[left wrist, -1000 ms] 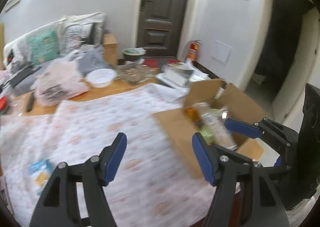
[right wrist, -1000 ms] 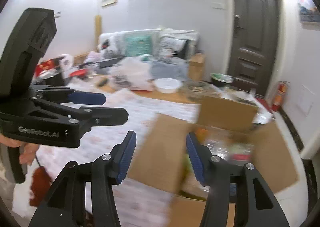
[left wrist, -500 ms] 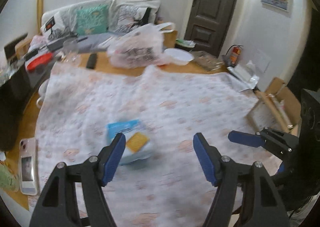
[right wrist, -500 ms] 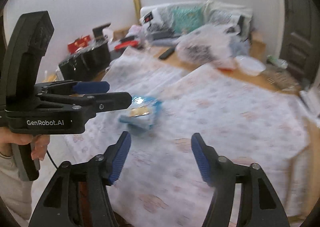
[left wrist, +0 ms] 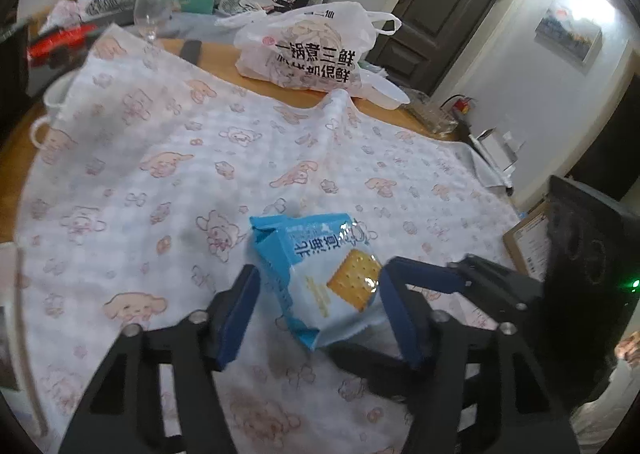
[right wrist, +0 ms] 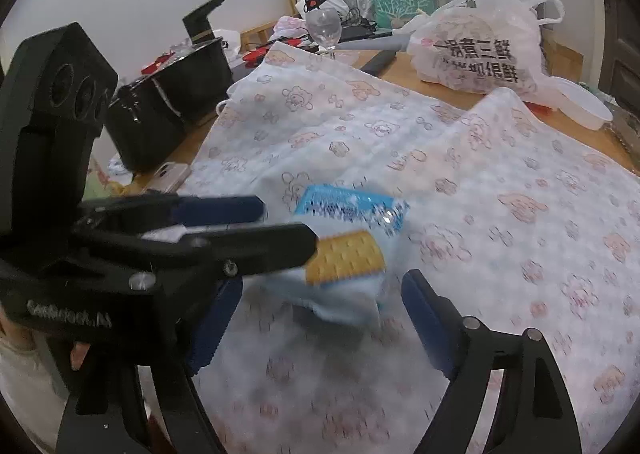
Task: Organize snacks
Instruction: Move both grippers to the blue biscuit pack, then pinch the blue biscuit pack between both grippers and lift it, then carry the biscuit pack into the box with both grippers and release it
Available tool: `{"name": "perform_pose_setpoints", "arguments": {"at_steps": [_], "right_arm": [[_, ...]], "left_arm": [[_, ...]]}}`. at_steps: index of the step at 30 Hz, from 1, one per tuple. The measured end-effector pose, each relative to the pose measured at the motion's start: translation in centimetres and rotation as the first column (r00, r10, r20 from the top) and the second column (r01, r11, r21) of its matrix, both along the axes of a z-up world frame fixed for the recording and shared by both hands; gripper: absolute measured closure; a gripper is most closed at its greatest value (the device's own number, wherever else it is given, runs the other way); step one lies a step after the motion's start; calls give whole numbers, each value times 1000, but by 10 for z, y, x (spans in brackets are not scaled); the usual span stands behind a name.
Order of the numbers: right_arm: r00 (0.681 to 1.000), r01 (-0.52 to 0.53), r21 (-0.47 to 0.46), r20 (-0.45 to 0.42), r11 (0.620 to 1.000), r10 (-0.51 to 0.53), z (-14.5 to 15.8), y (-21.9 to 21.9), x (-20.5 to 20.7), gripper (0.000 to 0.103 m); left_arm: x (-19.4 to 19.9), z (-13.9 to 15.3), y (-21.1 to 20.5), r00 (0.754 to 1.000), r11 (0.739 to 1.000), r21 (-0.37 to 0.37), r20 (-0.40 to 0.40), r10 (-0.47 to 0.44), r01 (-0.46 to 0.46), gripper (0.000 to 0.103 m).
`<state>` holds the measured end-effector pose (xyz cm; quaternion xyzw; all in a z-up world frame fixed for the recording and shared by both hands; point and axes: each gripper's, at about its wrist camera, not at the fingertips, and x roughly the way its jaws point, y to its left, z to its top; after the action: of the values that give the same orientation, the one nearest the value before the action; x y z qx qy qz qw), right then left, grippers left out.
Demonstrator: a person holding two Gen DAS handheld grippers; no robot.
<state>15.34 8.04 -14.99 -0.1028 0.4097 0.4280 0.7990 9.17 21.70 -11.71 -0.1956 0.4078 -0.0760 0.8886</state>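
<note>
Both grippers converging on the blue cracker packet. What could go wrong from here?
1. The left gripper is closing around the blue cracker packet while the right gripper opens beside it; their fingers may collide.
2. The packet is soft and puffy, so a hard squeeze could crush the crackers.
3. It lies on a loose tablecloth; low fingertips might snag the fabric.

My cracker packet (left wrist: 320,274) is glossy plastic film catching a glare. It lies on a soft matt cloth (left wrist: 200,158) with a quilted look, spread over smooth wood table (left wrist: 224,54). Far off, a thin crinkled plastic bag (left wrist: 308,50) and a clear wine glass (left wrist: 151,10). My grippers' fingers (left wrist: 236,314) are matt black plastic with blue pads.
</note>
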Motion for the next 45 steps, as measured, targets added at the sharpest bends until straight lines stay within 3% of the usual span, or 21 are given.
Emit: {"name": "perform_pose_setpoints", "arguments": {"at_steps": [5,10,12,16,23,32,34,45], "right_arm": [[1000,16,-33,2,999,-16,-9,20,10,22],[999,48,-41,-9,998,-49,-15,25,21,22],[999,50,-55,-5,997,-50,-18,27,22,27],[999,38,-72,41,997,-36,-16,28,16,32],[998,43,-46,49,998,-41,-6,13,11,34],[996,28,56,88,998,-33,37,-18,-12,34],[994,26,84,105,996,-35,48,-29,-19,34],[969,43,211,228,976,-92,106,-106,-57,34]], "left_arm": [[12,-9,8,1000,997,-79,5,-16,16,50],[17,-16,7,1000,996,-88,-5,-20,19,50],[18,-17,7,1000,996,-86,-8,-19,19,50],[18,-16,6,1000,996,-84,-9,-19,18,50],[12,-7,-1,1000,997,-73,-4,-17,16,50],[-10,36,-27,998,998,-50,60,-20,23,49],[-15,48,-35,997,999,-45,79,-23,27,45],[-44,114,-105,983,997,-3,167,-77,79,41]]}}
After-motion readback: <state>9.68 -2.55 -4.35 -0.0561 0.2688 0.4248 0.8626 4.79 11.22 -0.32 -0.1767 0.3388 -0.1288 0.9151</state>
